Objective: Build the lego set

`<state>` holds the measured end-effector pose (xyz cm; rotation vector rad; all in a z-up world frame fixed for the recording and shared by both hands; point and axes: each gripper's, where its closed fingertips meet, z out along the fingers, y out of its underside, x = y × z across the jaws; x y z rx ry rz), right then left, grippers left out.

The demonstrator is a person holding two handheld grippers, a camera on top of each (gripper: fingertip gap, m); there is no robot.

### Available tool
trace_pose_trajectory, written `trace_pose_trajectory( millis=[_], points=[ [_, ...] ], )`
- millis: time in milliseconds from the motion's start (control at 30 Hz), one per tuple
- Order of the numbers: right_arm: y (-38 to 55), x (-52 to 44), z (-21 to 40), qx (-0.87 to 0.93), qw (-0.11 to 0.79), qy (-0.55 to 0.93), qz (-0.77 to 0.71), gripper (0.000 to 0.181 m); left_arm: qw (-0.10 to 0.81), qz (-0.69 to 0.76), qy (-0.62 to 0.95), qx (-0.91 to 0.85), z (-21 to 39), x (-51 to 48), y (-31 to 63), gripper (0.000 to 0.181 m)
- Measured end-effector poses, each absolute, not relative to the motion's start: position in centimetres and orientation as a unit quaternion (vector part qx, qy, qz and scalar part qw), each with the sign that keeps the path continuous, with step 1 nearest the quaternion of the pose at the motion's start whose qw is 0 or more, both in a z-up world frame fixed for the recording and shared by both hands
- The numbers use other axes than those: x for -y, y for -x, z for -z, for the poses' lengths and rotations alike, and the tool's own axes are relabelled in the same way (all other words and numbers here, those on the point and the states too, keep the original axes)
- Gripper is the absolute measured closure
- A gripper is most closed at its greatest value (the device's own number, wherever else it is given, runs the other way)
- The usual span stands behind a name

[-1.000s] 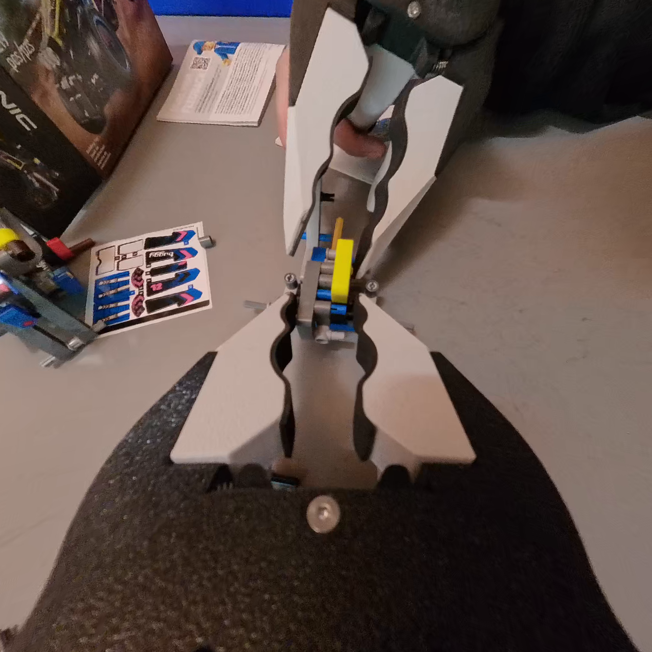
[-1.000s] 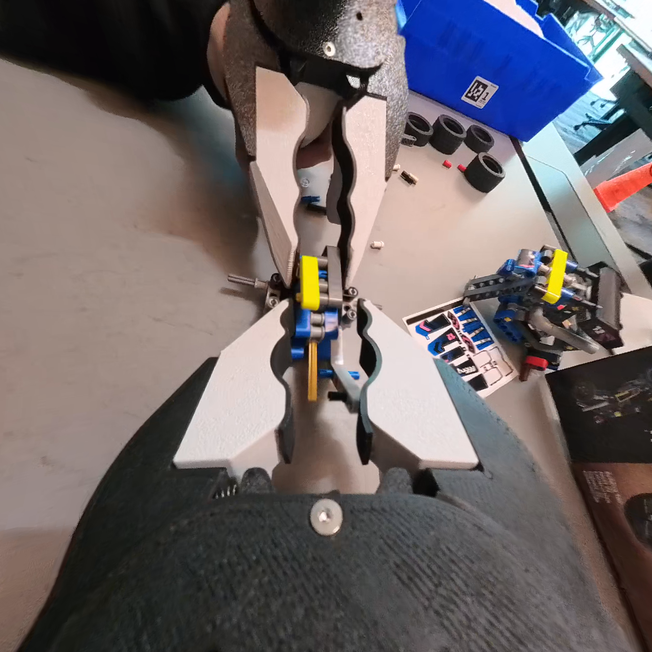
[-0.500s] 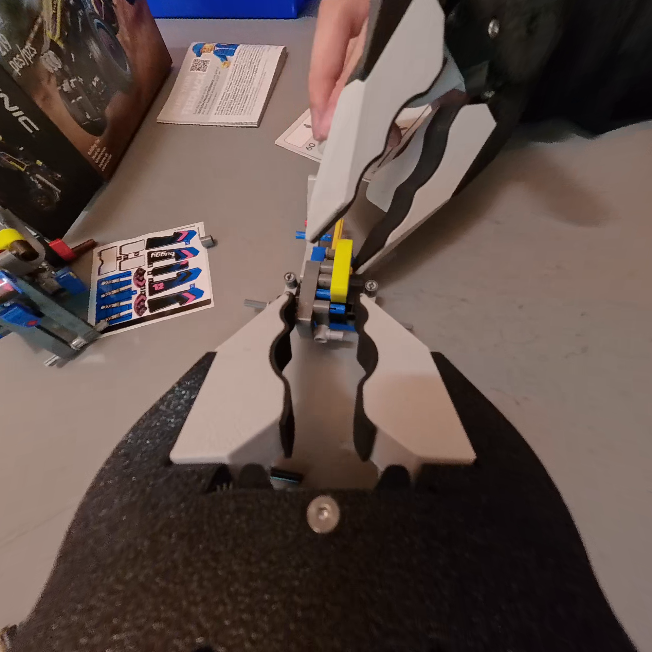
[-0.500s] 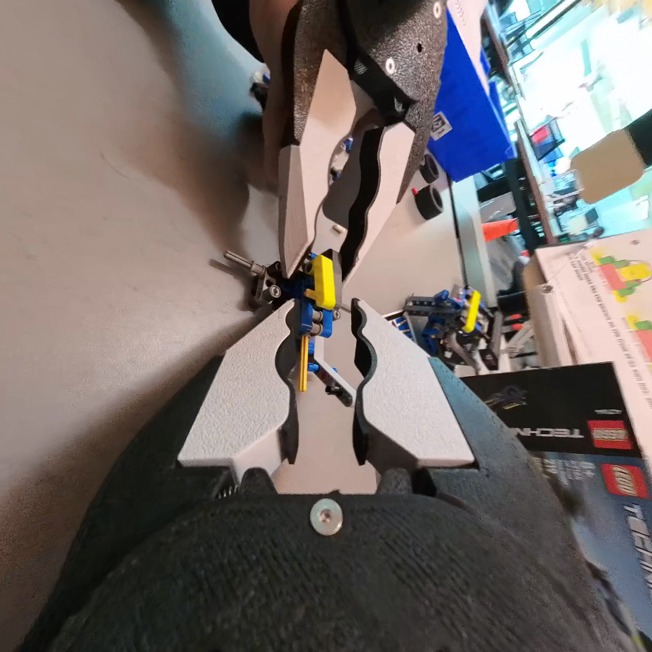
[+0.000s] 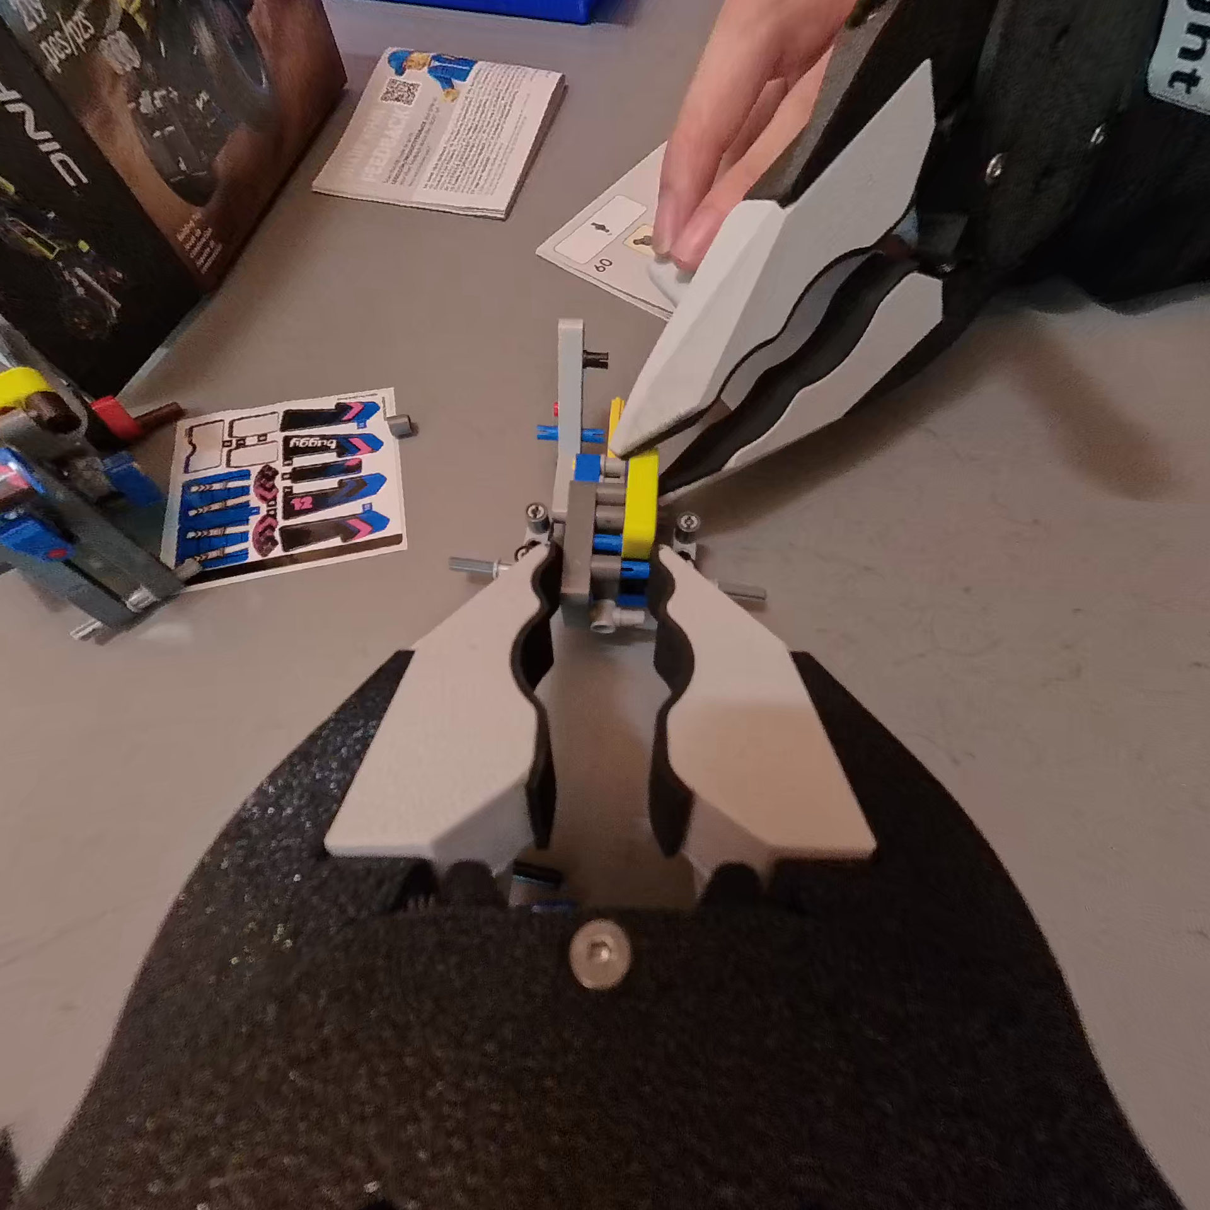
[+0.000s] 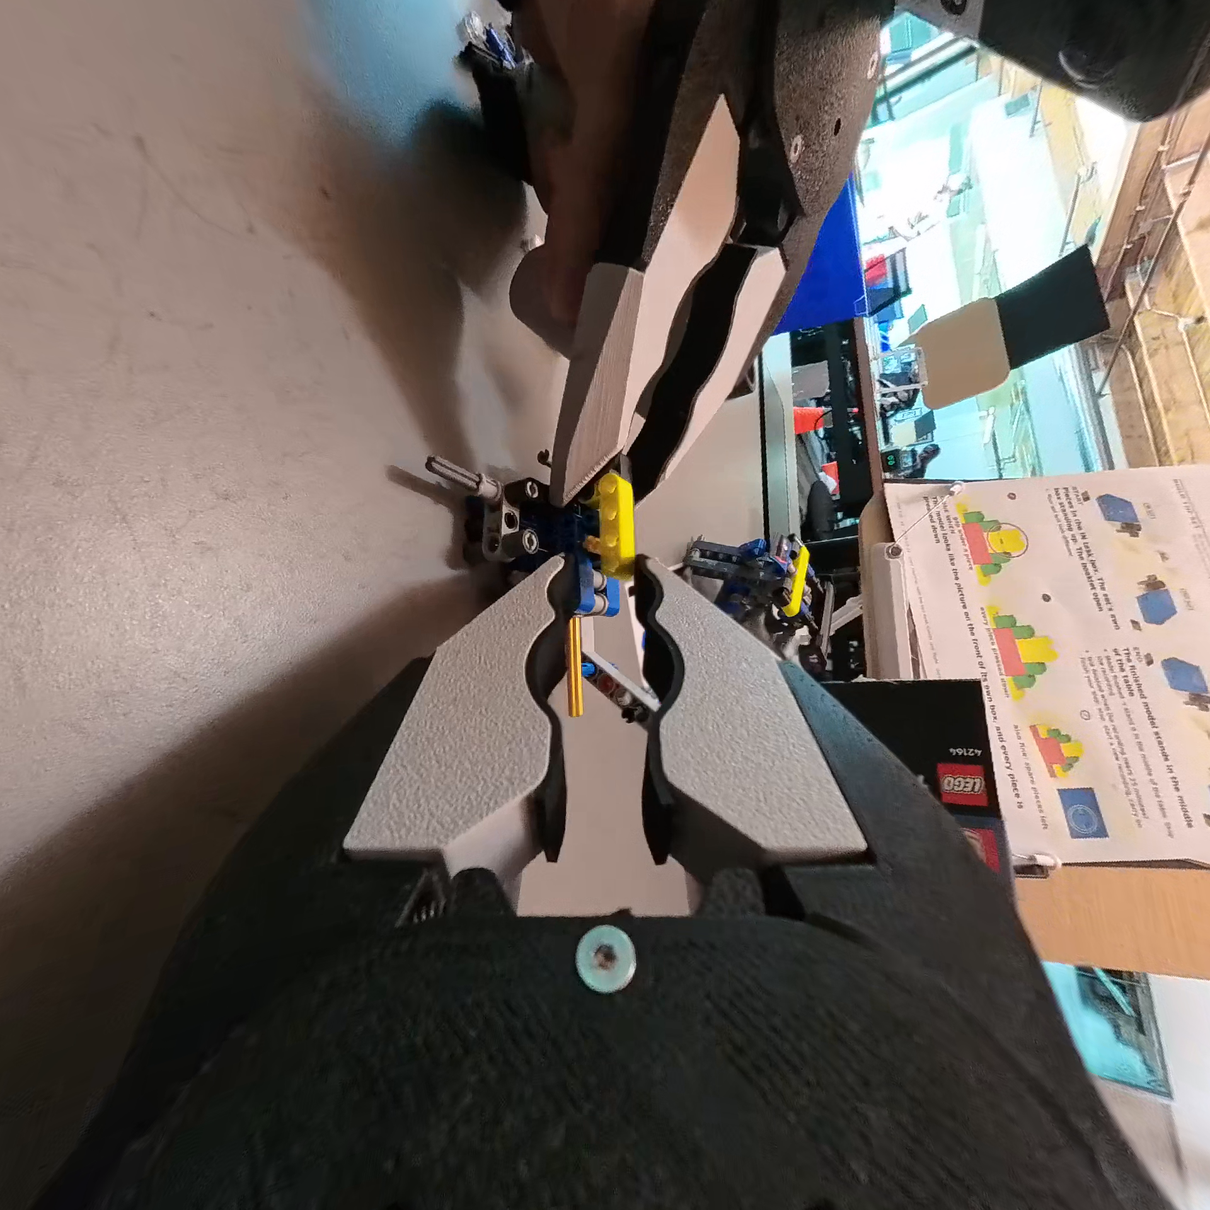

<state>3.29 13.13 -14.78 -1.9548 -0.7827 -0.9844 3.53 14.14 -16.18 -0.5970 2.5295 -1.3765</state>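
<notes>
Holding the small grey, blue and yellow lego assembly (image 5: 605, 537) at its near end, the left gripper (image 5: 602, 576) has its jaws clenched on the piece, which rests low on the grey table (image 5: 916, 589) and reaches forward out of the jaw tips. I judge that grip is there to steady the build, so the other tool can work on it without the piece sliding.

From the far side, the right gripper (image 6: 599, 576) comes in tilted. In the left wrist view its upper tip sits right at the yellow beam (image 5: 640, 501), touching or just beside it. Its jaws stand a little apart around the blue end of the assembly; whether they actually press on it I cannot tell.

The left wrist view shows a tall grey beam (image 5: 569, 393) rising just ahead of the jaws, with a black pin and blue pins through it. Off to the left of the jaws lie a sticker sheet (image 5: 285, 484), a second, larger lego build (image 5: 59, 524) and the set's box (image 5: 131, 131), with a folded leaflet (image 5: 445, 131) farther on.

The right wrist view gives what that one hides: a thin golden axle (image 6: 575, 668) and a slanted grey beam lying between its own jaws, and the holes along the yellow beam's side.
</notes>
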Motion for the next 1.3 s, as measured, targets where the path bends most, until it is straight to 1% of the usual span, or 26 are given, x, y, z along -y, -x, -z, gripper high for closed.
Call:
trace_pose_trajectory(
  millis=[133,433,633,800,1067,1233,1300],
  points=[
    [-3.4,-13.1,14.9,0.293,0.411,0.78,0.371,0.167,0.1,0.466,0.204,-0.855,16.2,-14.1,-3.6,0.158],
    [-3.7,-13.1,14.5,0.287,0.418,0.774,0.38,0.166,0.107,0.464,0.202,-0.856,16.2,-14.2,-3.6,0.159],
    [-3.9,-13.0,14.1,0.291,0.416,0.766,0.394,0.173,0.112,0.463,0.203,-0.856,16.2,-14.1,-3.7,0.159],
    [-4.7,-12.6,14.2,0.308,0.379,0.759,0.431,0.169,0.113,0.463,0.202,-0.856,16.2,-14.0,-3.7,0.159],
    [-4.9,-12.7,14.3,0.335,0.339,0.741,0.473,0.175,0.115,0.461,0.21,-0.855,16.2,-14.0,-3.8,0.159],
    [-5.2,-12.7,13.8,0.331,0.332,0.733,0.493,0.181,0.113,0.461,0.212,-0.854,16.2,-13.9,-3.8,0.159],
    [-5.0,-12.8,13.3,0.329,0.349,0.726,0.493,0.181,0.112,0.461,0.213,-0.854,16.2,-13.7,-3.7,0.159]
  ],
)
